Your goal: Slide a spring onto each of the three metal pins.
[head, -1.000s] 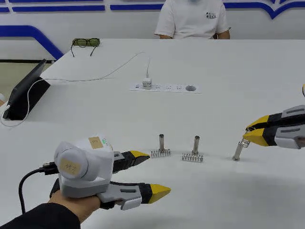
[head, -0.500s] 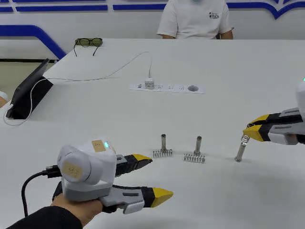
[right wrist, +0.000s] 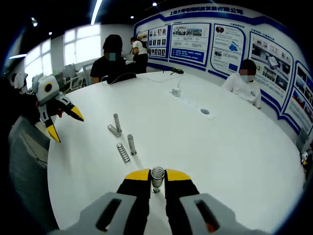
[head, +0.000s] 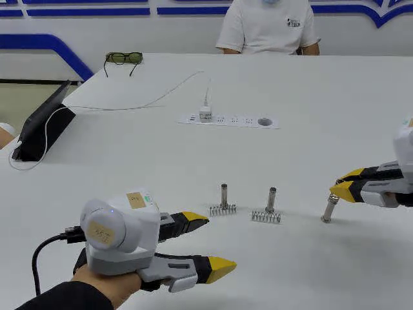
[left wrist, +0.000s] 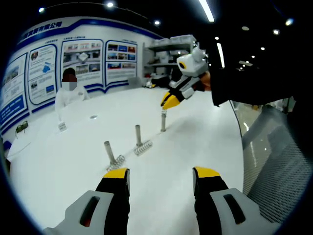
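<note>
Three metal pins stand on the white table (head: pixel 161 161). The left pin (head: pixel 224 194) and the middle pin (head: pixel 271 198) are bare, each with a spring (head: pixel 222 209) (head: pixel 266 217) lying at its foot. The right pin (head: pixel 329 210) leans a little, with a spring (head: pixel 333 198) over its top end. My right gripper (head: pixel 337 188) is shut on that spring (right wrist: pixel 157 173), which sits between its yellow tips. My left gripper (head: pixel 214 244) hovers open and holds nothing, short of the pins (left wrist: pixel 138 134).
A power strip with a white charger (head: pixel 206 116) and its cable lies mid-table. Dark glasses (head: pixel 124 58) rest at the far left, and a black tablet stand (head: pixel 42 126) sits at the left edge. A person (head: pixel 268 26) sits at the far side.
The right gripper has worked its spring onto the top of the right pin, which now leans less. The left gripper has stayed open in about the same place.
</note>
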The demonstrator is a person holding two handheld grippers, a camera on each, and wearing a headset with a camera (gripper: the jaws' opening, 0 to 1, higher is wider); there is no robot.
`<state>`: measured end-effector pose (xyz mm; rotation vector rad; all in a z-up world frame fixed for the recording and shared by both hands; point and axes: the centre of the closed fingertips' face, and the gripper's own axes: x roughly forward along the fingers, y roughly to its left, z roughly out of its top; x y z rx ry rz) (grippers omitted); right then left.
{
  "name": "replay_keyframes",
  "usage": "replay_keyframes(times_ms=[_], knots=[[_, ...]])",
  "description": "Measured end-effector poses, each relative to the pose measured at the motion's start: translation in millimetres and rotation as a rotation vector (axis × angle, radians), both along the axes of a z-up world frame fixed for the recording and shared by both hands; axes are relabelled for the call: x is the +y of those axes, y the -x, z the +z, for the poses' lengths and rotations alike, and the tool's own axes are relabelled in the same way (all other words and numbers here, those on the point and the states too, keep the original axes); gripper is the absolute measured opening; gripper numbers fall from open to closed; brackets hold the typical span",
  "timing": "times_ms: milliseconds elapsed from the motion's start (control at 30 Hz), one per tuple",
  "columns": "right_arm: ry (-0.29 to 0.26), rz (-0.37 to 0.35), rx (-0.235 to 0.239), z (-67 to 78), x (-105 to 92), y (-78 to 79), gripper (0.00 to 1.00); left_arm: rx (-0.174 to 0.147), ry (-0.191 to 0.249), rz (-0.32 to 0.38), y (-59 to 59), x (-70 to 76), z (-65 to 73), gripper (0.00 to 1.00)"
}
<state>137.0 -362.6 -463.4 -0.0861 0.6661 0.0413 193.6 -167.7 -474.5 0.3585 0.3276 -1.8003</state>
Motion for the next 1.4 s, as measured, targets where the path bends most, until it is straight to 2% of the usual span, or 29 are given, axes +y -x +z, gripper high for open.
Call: replay_keyframes(times_ms=[400,700,1000,1100,1400], knots=[[-0.016,-0.038,-0.007,-22.3,-1.2,-1.0,0.12,-0.002,-0.002,-0.004,1.1,-0.4,-0.7,0.53],[0.006,-0.042,0.009,-39.0,0.8,-3.9,0.12,-0.003,-0.001,-0.003,1.3,-0.7,-1.3,0.53],[0.005,-0.061,-0.003,-40.4,-1.3,-2.3,0.12,-0.003,0.001,0.0,0.5,-0.8,-0.6,0.53],[0.013,-0.058,0.003,-41.5,-0.5,-2.1,0.17,-0.002,0.002,0.0,0.8,-0.8,-0.3,0.53],[0.02,-0.072,-0.018,-29.6,-0.5,3.4,0.23,0.002,0.003,0.003,0.6,-1.0,0.5,0.53]])
